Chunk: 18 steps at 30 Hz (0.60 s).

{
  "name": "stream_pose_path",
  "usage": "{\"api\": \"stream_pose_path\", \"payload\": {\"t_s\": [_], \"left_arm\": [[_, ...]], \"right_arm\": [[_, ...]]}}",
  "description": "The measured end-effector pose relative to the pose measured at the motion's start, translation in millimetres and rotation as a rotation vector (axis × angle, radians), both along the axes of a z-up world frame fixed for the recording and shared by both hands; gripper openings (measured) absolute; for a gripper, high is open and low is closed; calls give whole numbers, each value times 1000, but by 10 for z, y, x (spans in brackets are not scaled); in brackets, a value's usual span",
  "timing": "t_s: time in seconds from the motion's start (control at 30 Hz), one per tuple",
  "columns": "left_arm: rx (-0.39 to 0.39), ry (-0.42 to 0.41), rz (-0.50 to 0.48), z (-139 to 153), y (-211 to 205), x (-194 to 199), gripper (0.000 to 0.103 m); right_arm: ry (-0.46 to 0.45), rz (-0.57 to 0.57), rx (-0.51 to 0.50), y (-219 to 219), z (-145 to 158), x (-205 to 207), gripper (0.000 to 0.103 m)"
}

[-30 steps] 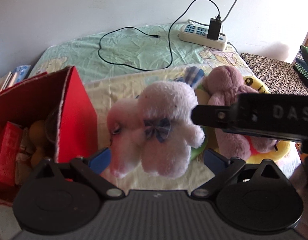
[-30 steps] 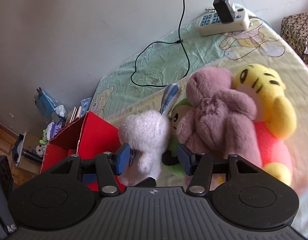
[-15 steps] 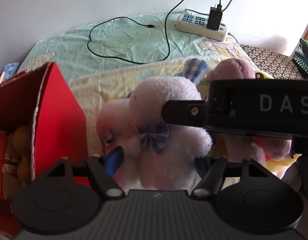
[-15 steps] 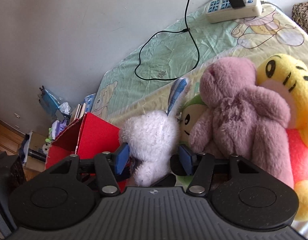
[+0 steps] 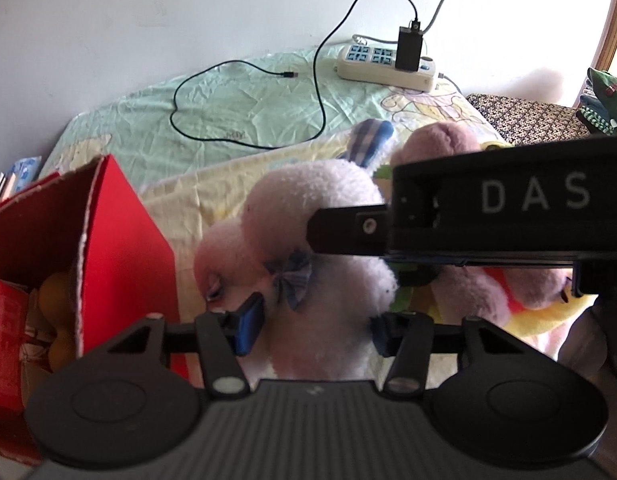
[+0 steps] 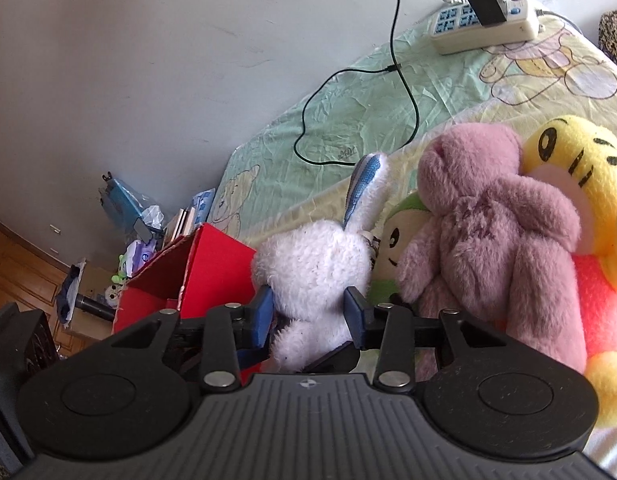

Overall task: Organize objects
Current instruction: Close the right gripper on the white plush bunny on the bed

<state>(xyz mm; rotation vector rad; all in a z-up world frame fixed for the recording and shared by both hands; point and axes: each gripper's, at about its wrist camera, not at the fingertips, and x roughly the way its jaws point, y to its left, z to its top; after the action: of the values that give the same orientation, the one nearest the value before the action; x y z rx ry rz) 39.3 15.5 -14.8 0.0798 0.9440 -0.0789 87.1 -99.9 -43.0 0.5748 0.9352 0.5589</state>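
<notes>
The bed (image 6: 348, 92), covered by a crumpled pale green and yellow cartoon-print sheet, fills most of both views. At its near left edge an open red cardboard box (image 5: 120, 248) is seen, with yellow-orange round things and red packets already inside. A row of soft toys is laid beside the box: a yellow and red plush bear (image 6: 580, 184) furthest right, a mauve furry teddy (image 6: 488, 236) leaning on it, a small green-hooded plush face (image 6: 392, 240) wedged between, and, nearest the box, a white fluffy plush rabbit with a blue-striped ear and a checked bow (image 5: 316, 248). A beige power strip with a black charger (image 5: 388, 64) and its black cable (image 5: 244, 100) lie well apart, near the wall.

Over the last second both tools have been brought forward onto the rabbit. The left gripper (image 5: 312, 322) is now set around its lower body, blue pads close against the fur on either side but not visibly pressed in, so it is judged apart rather than clamped. The right gripper (image 6: 310, 312) has been narrowed and appears clamped on the rabbit's side.

The rabbit is thus judged the item being taken, with the red box the likely destination.
</notes>
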Motion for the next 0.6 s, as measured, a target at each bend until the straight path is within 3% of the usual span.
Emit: {"api": "stream_pose_path", "payload": {"t_s": [0.47,0.57,0.6], "left_arm": [[-1,-98,-16,263,-139,-446,56],[-14,-108,-35,248,-222,-543,61],[-22,-108,-47,236,-248,-564,64]], "right_arm": [[-170,-11,-7,-114,224,-398,38],[-202,-28,5,-200,219,-477,28],[-205,-22,16,-223,203,-482,7]]}}
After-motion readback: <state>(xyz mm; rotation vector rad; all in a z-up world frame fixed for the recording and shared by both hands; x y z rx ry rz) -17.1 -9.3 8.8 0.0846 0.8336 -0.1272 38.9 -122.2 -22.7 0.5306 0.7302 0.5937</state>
